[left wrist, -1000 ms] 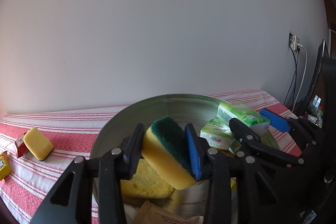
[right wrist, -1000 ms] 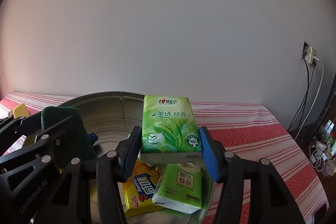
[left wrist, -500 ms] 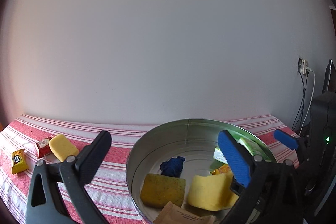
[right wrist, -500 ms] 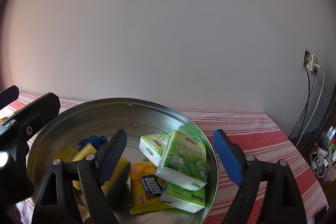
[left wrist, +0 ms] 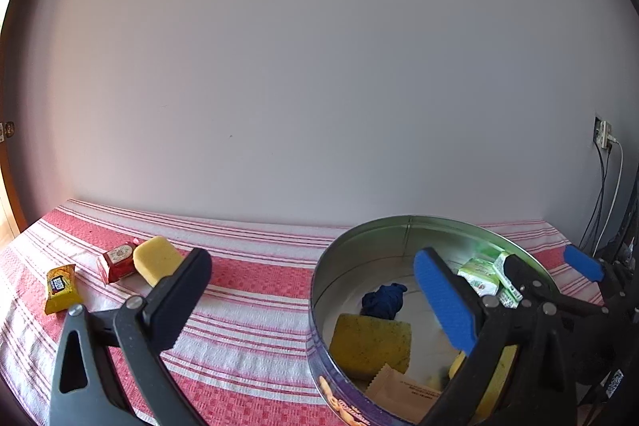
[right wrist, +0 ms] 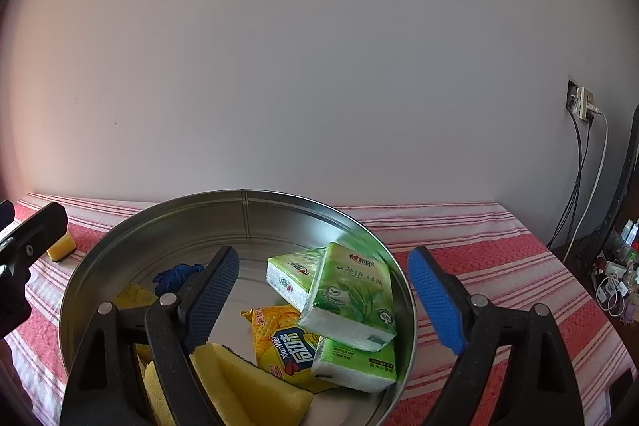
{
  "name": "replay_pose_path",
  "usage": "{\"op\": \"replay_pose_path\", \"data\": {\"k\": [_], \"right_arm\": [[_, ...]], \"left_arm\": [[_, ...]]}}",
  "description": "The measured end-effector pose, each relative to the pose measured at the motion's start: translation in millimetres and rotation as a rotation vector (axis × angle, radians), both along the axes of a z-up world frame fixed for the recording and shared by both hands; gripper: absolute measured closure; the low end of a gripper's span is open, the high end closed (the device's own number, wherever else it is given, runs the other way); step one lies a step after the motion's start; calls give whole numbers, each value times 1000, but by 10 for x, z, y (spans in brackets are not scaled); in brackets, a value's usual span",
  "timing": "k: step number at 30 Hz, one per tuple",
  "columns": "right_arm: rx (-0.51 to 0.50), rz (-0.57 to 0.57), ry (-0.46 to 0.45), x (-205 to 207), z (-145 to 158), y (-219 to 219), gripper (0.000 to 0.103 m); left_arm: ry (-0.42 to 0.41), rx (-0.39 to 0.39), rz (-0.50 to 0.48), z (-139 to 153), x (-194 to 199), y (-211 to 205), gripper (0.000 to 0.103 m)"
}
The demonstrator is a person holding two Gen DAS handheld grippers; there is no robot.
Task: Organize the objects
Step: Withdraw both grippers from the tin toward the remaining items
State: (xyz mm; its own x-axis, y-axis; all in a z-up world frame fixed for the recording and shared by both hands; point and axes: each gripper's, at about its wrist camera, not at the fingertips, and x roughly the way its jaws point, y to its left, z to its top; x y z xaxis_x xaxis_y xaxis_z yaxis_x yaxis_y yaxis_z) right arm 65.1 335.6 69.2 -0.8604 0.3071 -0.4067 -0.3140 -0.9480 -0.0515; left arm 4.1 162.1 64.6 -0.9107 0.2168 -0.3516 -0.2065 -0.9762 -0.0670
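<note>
A round metal tin [left wrist: 359, 246] [right wrist: 279, 210] stands on the striped cloth. It holds green tissue packs [right wrist: 351, 290] [left wrist: 479, 274], a yellow snack bag [right wrist: 287, 342], yellow sponges [right wrist: 247, 390] [left wrist: 371, 342], a blue cloth [right wrist: 175, 274] [left wrist: 383, 300] and a tan packet [left wrist: 403, 394]. My left gripper [left wrist: 315, 294] is open and empty at the tin's left rim. My right gripper [right wrist: 323, 302] is open and empty above the tin. On the cloth at left lie a yellow sponge [left wrist: 155, 260], a red packet [left wrist: 118, 260] and a yellow snack bar [left wrist: 60, 286].
The table carries a red and white striped cloth [left wrist: 247, 266] against a plain wall. A wall socket with cables [right wrist: 581, 104] is at the right. Small clutter [right wrist: 615, 278] sits beyond the table's right end.
Both grippers opened. The left dropped its green and yellow sponge into the tin, the right dropped its tissue pack onto the others. Both grippers drew back; the left swung left.
</note>
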Motion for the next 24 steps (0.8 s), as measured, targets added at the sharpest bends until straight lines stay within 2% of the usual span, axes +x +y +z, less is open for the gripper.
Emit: {"op": "replay_pose_path", "data": {"k": [12, 24], "right_arm": [[-54, -52, 14, 36, -99, -6, 15], [-23, -126, 81, 121, -111, -84, 15]], "left_arm": [[-12, -17, 23, -92, 10, -100, 1], [-1, -51, 56, -174, 3, -196, 1]]}}
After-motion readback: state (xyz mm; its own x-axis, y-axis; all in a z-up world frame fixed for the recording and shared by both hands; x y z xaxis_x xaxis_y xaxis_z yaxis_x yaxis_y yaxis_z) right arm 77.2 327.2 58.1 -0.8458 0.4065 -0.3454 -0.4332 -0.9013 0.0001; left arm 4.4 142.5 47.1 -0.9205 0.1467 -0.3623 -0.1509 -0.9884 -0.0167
